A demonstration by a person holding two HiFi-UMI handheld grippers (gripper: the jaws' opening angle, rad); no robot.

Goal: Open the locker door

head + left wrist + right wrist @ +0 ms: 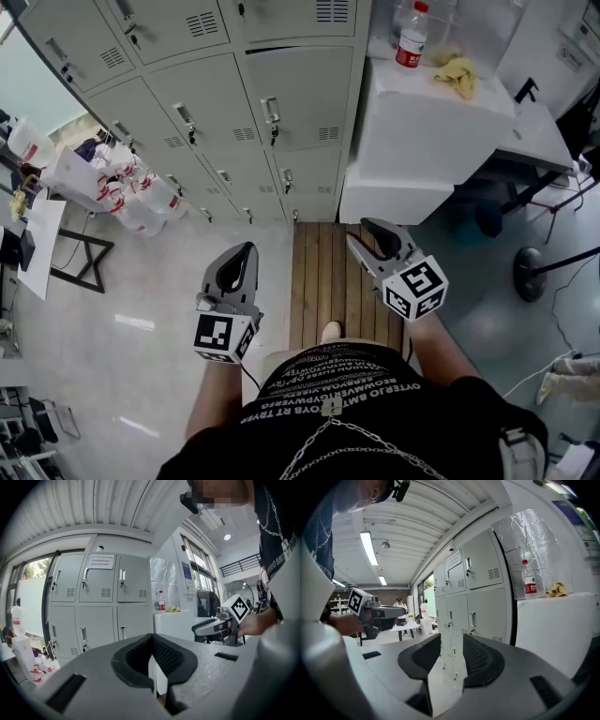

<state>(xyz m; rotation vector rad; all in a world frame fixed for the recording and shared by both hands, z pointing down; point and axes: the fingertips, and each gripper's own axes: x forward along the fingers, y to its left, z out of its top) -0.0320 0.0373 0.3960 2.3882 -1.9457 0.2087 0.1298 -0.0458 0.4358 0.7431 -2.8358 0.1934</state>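
A bank of grey lockers (300, 103) with closed doors stands ahead, each door with a small handle (271, 111). Both grippers are held low over the floor, well short of the lockers and touching nothing. My left gripper (248, 248) has its tips together and nothing between them. My right gripper (364, 230) stands open with a clear gap between its pads and nothing in it. The left gripper view has its tips (152, 635) meeting before the lockers (101, 578). Through the open gap of the right gripper (451, 637) I see the lockers (483, 569).
A white cabinet (422, 122) stands right of the lockers, with a bottle (411, 36) and a yellow cloth (457, 73) on it. Plastic bags (122, 187) lie by the lockers at the left. A wooden floor strip (328, 272) runs under me. A chair base (530, 272) is at the right.
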